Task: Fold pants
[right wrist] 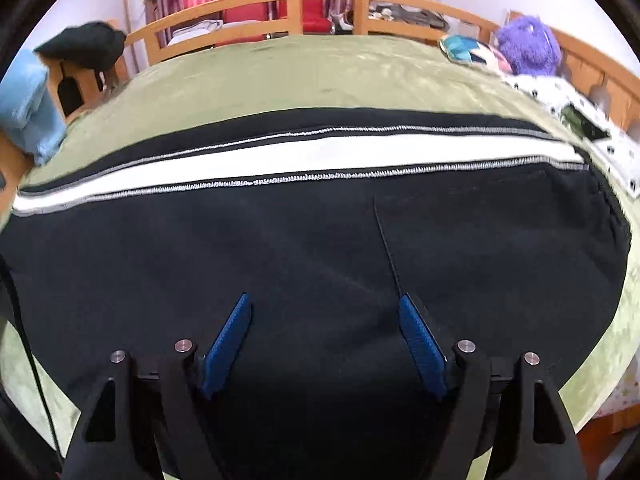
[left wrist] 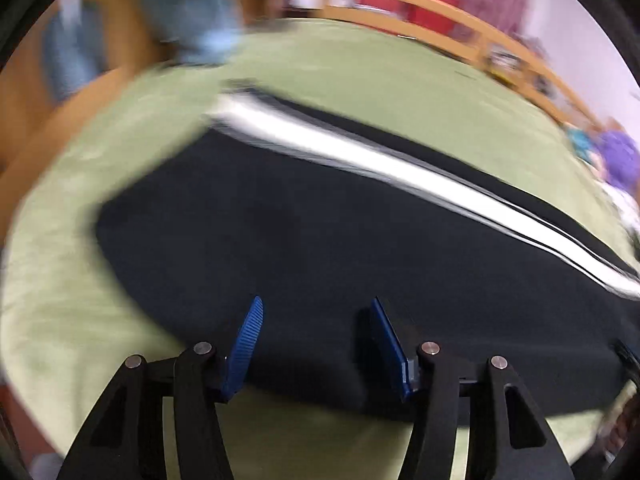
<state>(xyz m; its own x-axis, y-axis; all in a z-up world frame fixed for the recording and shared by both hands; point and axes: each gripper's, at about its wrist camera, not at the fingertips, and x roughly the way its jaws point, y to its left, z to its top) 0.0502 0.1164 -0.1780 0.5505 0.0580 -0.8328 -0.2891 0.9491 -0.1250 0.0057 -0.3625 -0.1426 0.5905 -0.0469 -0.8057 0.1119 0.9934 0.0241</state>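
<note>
Black pants (right wrist: 320,240) with a white side stripe (right wrist: 304,156) lie flat across a green bedspread (right wrist: 304,76). In the left wrist view the pants (left wrist: 320,240) and stripe (left wrist: 400,168) are motion-blurred. My left gripper (left wrist: 316,304) is open, just above the pants' near edge, holding nothing. My right gripper (right wrist: 324,300) is open over the black fabric, beside a seam line (right wrist: 386,248), holding nothing.
A wooden bed rail (right wrist: 304,0) runs along the far side. A blue towel (right wrist: 28,104) and a black garment (right wrist: 84,44) hang at the left. A purple plush toy (right wrist: 528,44) and a spotted cloth (right wrist: 560,96) lie at the right.
</note>
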